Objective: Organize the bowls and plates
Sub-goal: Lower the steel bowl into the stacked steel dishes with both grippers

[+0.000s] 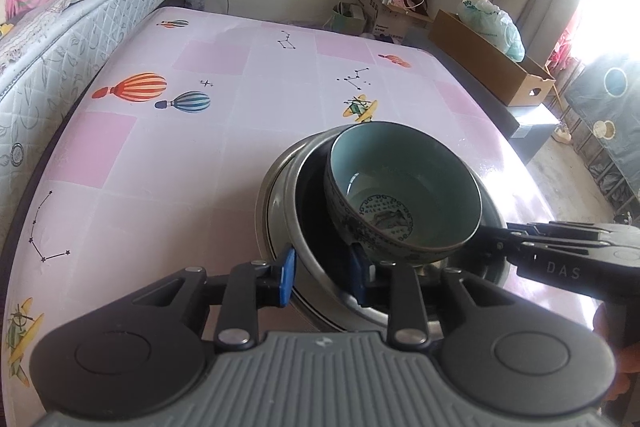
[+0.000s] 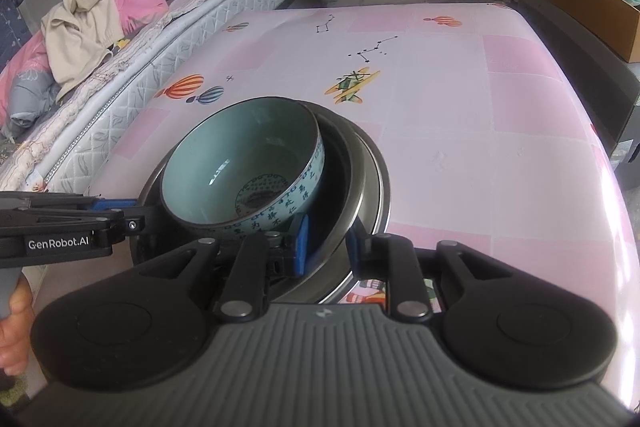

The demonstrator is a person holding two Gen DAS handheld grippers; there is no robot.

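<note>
We see a stack of dishes on the counter [image 1: 168, 163], near its front right part. A celadon bowl [image 1: 404, 195] with blue characters on its outer wall sits tilted inside a steel bowl [image 1: 316, 267], which rests in a steel plate [image 1: 272, 211] at the bottom.

In the left wrist view, our left tool [image 1: 322, 277] straddles the near rim of the steel bowl: one blue pad [image 1: 287, 277] lies outside the wall, the other inside, below the celadon bowl. A gap shows between the outer pad and the wall, so we read this tool as released, with the rim between its jaws.

In the right wrist view, our right tool [image 2: 328, 243] straddles the rim of the same steel bowl [image 2: 356, 187] on the opposite side. One pad [image 2: 302, 245] stands inside, just beside the celadon bowl [image 2: 244, 171]; the other stands outside the wall, above the plate [image 2: 380, 195]. The pads appear clear of the metal, so we read it as released too.

A bed [image 2: 120, 39] with heaped bedding runs along the counter [image 2: 500, 131] on the left. Cardboard boxes [image 1: 492, 67] stand at the far right.
</note>
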